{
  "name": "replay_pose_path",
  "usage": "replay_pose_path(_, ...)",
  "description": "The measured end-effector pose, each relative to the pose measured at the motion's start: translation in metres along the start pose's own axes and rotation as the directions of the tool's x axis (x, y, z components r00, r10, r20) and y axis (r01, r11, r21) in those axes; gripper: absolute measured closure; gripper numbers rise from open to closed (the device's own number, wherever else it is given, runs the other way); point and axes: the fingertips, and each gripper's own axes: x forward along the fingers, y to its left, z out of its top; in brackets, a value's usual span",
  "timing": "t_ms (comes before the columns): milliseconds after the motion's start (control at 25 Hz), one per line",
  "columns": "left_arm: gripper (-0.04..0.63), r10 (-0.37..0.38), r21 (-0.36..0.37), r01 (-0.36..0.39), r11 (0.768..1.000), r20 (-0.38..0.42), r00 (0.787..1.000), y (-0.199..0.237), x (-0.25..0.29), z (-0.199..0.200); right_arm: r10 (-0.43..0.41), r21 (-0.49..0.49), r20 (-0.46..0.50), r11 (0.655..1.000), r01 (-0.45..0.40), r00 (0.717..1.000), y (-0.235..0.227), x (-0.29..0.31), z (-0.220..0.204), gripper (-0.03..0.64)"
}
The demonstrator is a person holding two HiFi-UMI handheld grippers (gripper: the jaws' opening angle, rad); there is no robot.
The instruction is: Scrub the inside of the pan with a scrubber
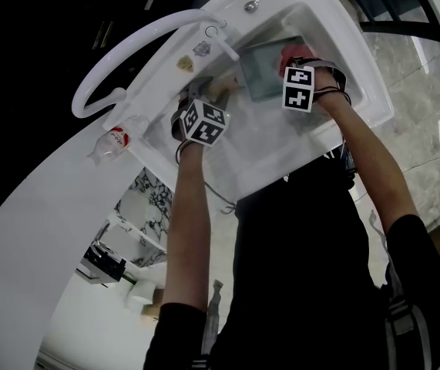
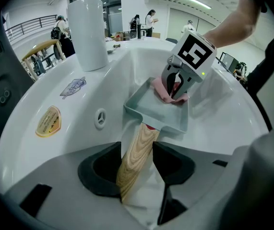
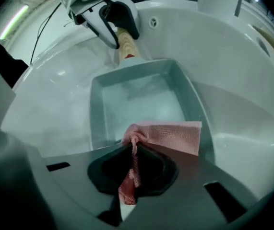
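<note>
- In the head view a white curved tap [image 1: 139, 45] arcs across the upper left. The marker cubes and forearms cover both sets of jaws there, so the grips can be read only from the gripper views
- Left gripper [image 2: 137, 164]: its jaws are closed narrow on the pale wooden handle [image 2: 139, 147], whose near end is lost inside the gripper body at the bottom of the frame
- The pan [image 3: 141, 104] sits low in the white sink [image 3: 242, 95], at the centre of the right gripper view. It is square and grey-green, with upright walls and a dull, cloudy floor (wet or soapy, hard to say)
- Scrubber [image 3: 168, 135]: a pink mesh cloth, its flat part lying at the pan's near wall and its tail bunched into a twist
- Right gripper [image 3: 134, 169]: its jaws are pinched together on that twist, lower centre of its view
</note>
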Motion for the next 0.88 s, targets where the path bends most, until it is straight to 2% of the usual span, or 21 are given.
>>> replay_pose_path(240,0.383,0.004,0.004,-0.004,1.0,0.002,1.0,0.001,0.001,0.0,0.181,-0.052,-0.046,0.982,-0.183,0.982,0.03,0.003,-0.01,0.58)
replay_pose_path(400,0.383,0.003,0.004,-0.003,1.0,0.002,1.0,0.0,0.001,0.0,0.21,-0.075,-0.127,0.972,-0.221,0.969,0.03,0.002,-0.024,0.58)
replay_pose_path(640,0.383,0.005,0.011,-0.006,1.0,0.005,1.0,0.0,0.0,0.0,0.123,-0.018,-0.111,0.992,-0.125,0.986,0.009,0.001,-0.031,0.58)
replay_pose_path(760,0.383,0.006,0.011,-0.007,1.0,0.006,1.0,0.0,0.0,0.0,0.009,0.003,-0.096,1.0,-0.009,0.995,-0.013,0.0,-0.027,0.58)
replay_pose_path(880,0.383,0.007,0.009,-0.007,1.0,0.006,1.0,0.001,0.001,-0.001,-0.107,0.004,-0.092,0.994,0.108,0.99,-0.035,0.0,-0.021,0.58)
